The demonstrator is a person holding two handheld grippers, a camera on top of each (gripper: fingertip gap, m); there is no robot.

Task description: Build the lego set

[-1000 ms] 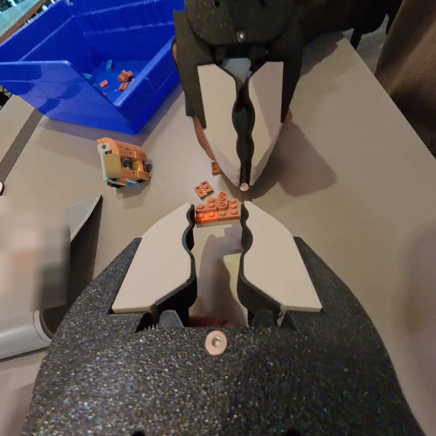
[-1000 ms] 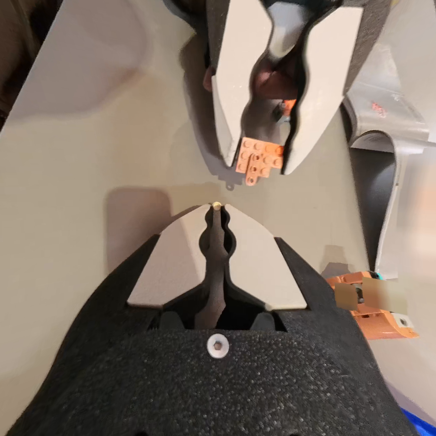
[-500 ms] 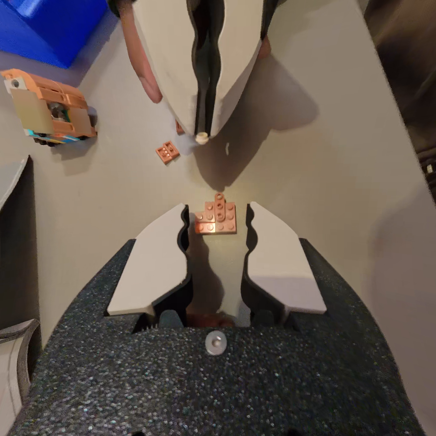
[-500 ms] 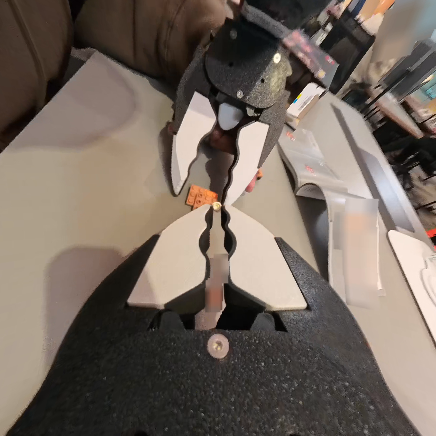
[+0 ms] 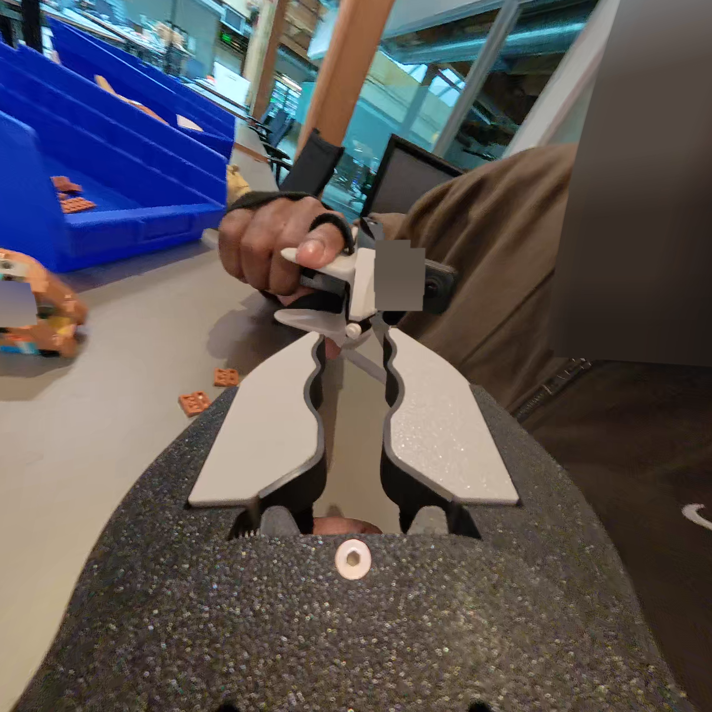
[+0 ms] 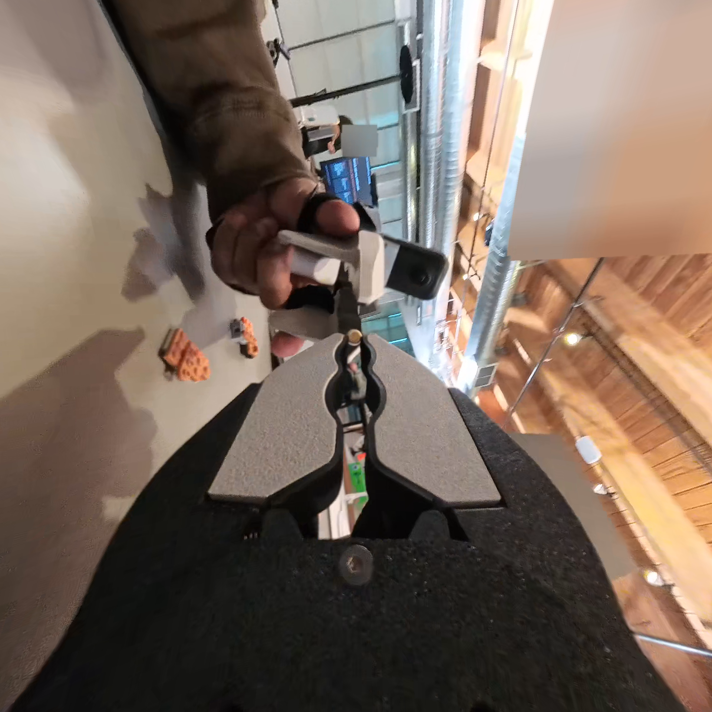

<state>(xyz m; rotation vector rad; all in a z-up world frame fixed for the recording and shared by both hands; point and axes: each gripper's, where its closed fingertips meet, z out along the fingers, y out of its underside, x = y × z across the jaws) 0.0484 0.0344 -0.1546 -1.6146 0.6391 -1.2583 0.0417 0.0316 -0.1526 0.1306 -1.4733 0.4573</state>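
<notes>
The left gripper (image 5: pixel 352 341), smooth grey wavy-edged fingers on a grainy black body, has its jaws spread with nothing between them, while two flat studded orange plates (image 5: pixel 210 391) lie on the matte grey table (image 5: pixel 77 443) at its nine o'clock. The right gripper (image 6: pixel 355 338) pinches a tiny round cream stud (image 6: pixel 354 336) at its tips; the stepped orange studded assembly (image 6: pixel 185 356) rests on the table at ten o'clock
</notes>
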